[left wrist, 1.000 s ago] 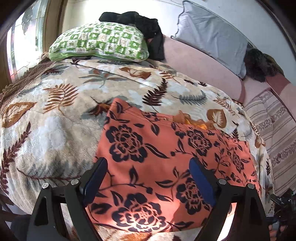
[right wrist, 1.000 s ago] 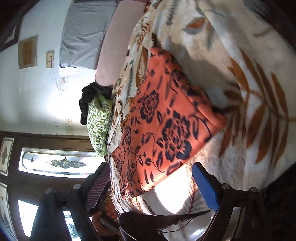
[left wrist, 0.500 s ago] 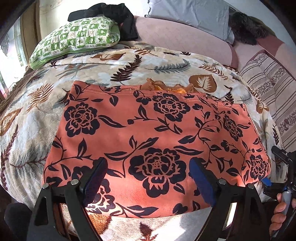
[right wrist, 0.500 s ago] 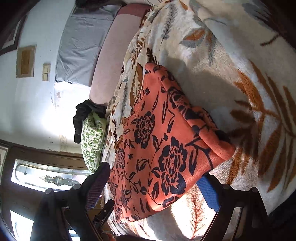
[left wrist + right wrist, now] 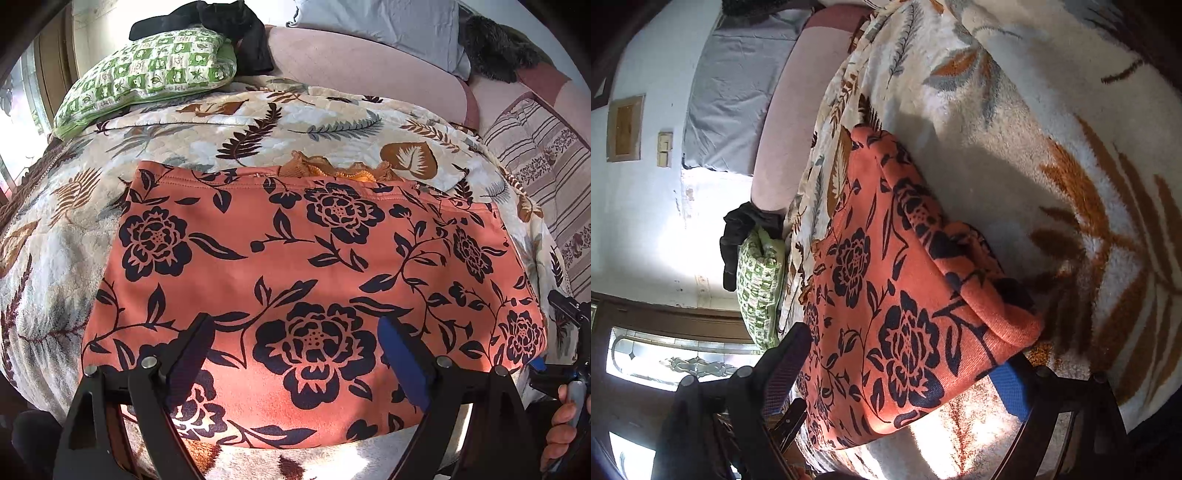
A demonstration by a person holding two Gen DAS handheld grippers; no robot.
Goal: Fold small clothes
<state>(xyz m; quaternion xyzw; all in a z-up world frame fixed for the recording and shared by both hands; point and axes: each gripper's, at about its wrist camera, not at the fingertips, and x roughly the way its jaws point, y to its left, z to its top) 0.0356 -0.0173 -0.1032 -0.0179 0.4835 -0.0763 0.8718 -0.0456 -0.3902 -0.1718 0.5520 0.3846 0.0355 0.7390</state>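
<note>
Jaws of the left gripper (image 5: pixel 295 354) are standing wide apart, holding nothing; both fingers are hanging over the near half of the orange floral garment (image 5: pixel 310 280), which is lying spread between and beyond them. Judgement: they are parked open above the near hem so the edge can be pinched for a fold away from the person.

Jaws of the right gripper (image 5: pixel 905 369) are also spread open and empty. The garment's near right corner (image 5: pixel 1012 332) is sitting between them, just above the blue pad; whether the pad is touching the cloth I cannot tell. The corner is already doubled, showing a rounded fold edge, so this side is probably being lined up for a grip through both layers.

Beyond the left jaws, the garment is lying flat and square on the leaf-print blanket (image 5: pixel 332 125) covering the bed, far hem running straight across. An orange crumpled cloth (image 5: pixel 332 170) is peeking out just past that far hem, likely another small piece waiting.

Further out: a green checked pillow (image 5: pixel 155 74) with a black garment (image 5: pixel 221 22) on top of it, to the far left of the left jaws; a grey pillow (image 5: pixel 388 26) against the pink backrest (image 5: pixel 362 70) straight ahead.

At the right edge of the left wrist view, the person's right hand (image 5: pixel 561 428) is holding the other gripper's handle just beside the garment's right corner.

Stage: the garment is flattened and partly folded; the grasp is not yet made.
</note>
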